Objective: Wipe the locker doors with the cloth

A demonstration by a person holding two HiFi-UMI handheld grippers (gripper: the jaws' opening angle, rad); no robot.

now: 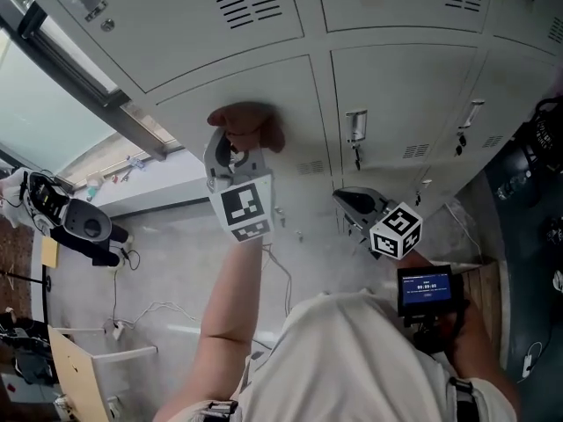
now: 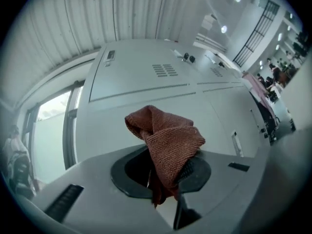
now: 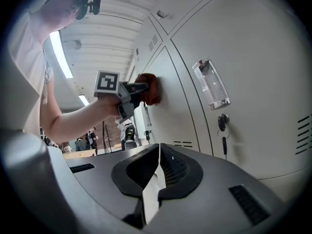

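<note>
A reddish-brown cloth (image 1: 246, 125) is bunched in my left gripper (image 1: 230, 148), whose jaws are shut on it, and it presses against the white locker door (image 1: 290, 117) at the door's upper left. In the left gripper view the cloth (image 2: 165, 140) folds up between the pads and the door (image 2: 146, 116) fills the space behind. My right gripper (image 1: 356, 202) hangs lower, near the neighbouring door (image 1: 396, 95), its jaws shut with nothing in them. The right gripper view shows the cloth (image 3: 148, 87) against the door beside the left gripper (image 3: 136, 89).
Each locker has a clear handle and a key lock (image 1: 355, 134), also seen as handle (image 3: 210, 84) and key (image 3: 223, 123). Vent slots (image 1: 248, 0) mark the upper doors. A window frame (image 1: 88, 86) runs at left. A black bag (image 1: 75, 222) and cables lie on the floor below.
</note>
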